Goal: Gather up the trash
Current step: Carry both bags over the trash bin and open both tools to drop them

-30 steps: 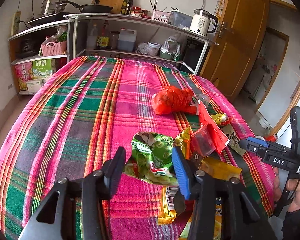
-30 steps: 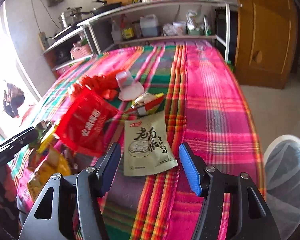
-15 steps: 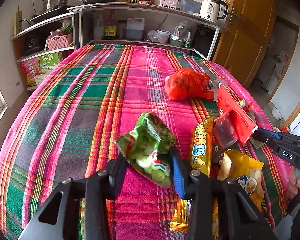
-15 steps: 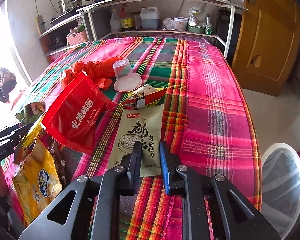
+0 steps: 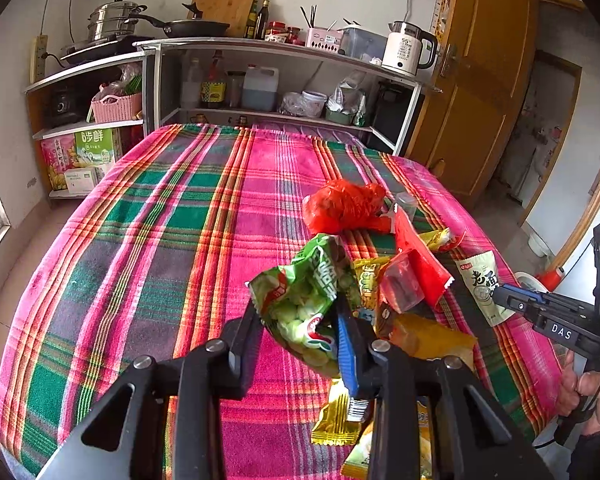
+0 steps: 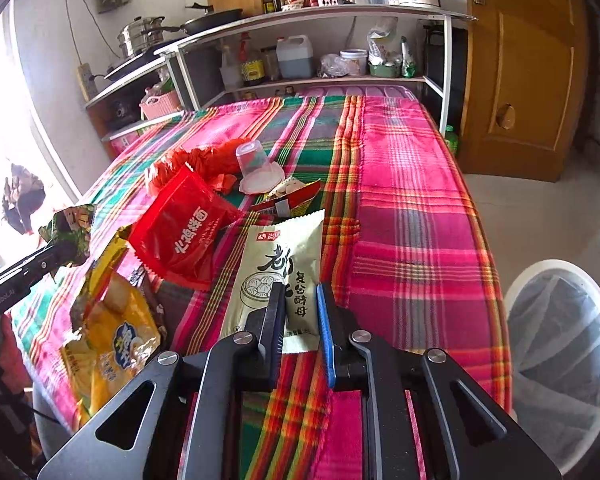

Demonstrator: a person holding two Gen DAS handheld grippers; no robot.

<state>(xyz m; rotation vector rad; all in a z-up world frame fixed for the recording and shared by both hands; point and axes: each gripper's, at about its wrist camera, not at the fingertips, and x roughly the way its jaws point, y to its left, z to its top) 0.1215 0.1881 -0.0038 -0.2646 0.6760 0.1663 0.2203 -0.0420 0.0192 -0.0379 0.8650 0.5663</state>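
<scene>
Both tongs went from spread to clamped since a second ago. Left tongs [image 5: 300,336] jaws closing, pinching the green snack bag [image 5: 308,296], which sticks up ahead of the tips off the plaid cloth [image 5: 160,240]. Right tongs [image 6: 298,320] are pinching the near edge of the pale yeast packet [image 6: 276,264], rest of it lying flat ahead. White-lined bin [image 6: 560,340] sits low to the right of the right tongs. I'd keep both squeezes firm, lift clear of the red pouch [image 6: 184,232] and yellow bag [image 6: 112,332], then swing right over the bin.

"DAS" on right gripper [image 5: 500,298]; "55" on kettle [image 5: 406,48].
</scene>
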